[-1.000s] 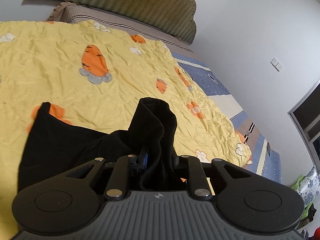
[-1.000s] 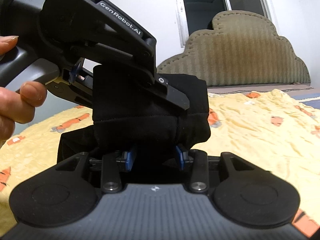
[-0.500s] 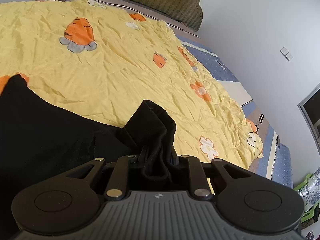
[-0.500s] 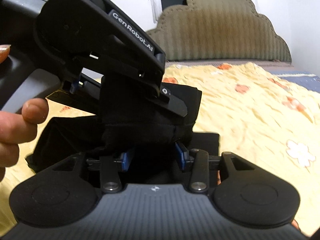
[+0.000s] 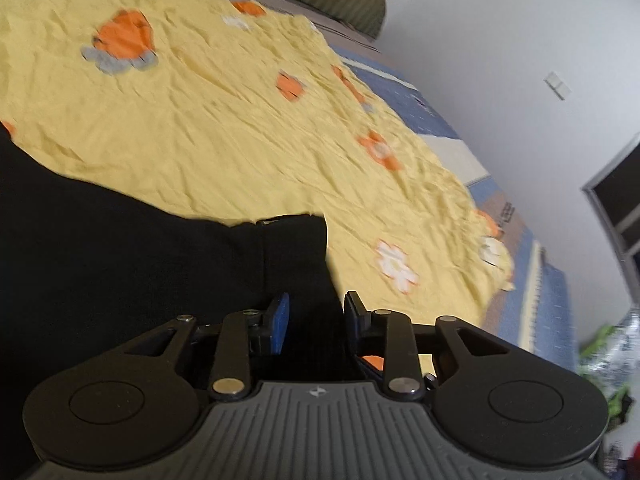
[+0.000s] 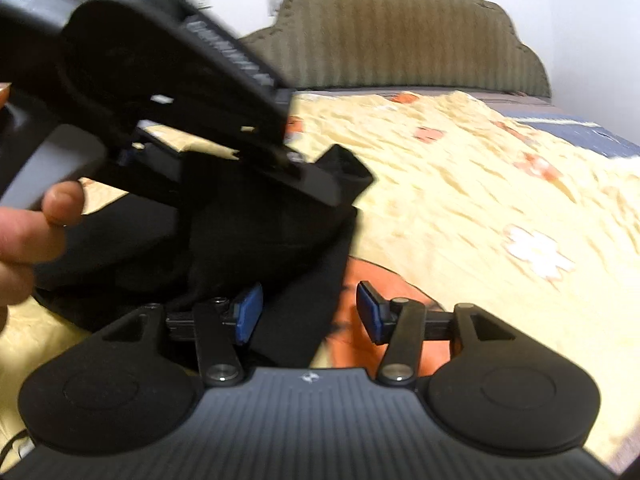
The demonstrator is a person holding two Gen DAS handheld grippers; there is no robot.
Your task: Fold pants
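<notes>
The black pants (image 5: 132, 264) lie on the yellow bedspread (image 5: 224, 128), filling the lower left of the left wrist view. My left gripper (image 5: 316, 312) is open just above the cloth, its blue pads apart with pants fabric under the gap. In the right wrist view my right gripper (image 6: 308, 312) is open over the pants' edge (image 6: 280, 240). The left gripper's body (image 6: 168, 80), held by a hand (image 6: 28, 236), hovers close over the same bunched cloth.
The bedspread has orange carrot and white flower prints and reaches a padded green headboard (image 6: 400, 28). A blue patterned sheet (image 5: 548, 308) shows along the bed's right edge by the white wall (image 5: 520, 40).
Both grippers held the pants raised, then lowered them onto the bed and opened. The cloth now lies flat instead of standing up between the fingers.
</notes>
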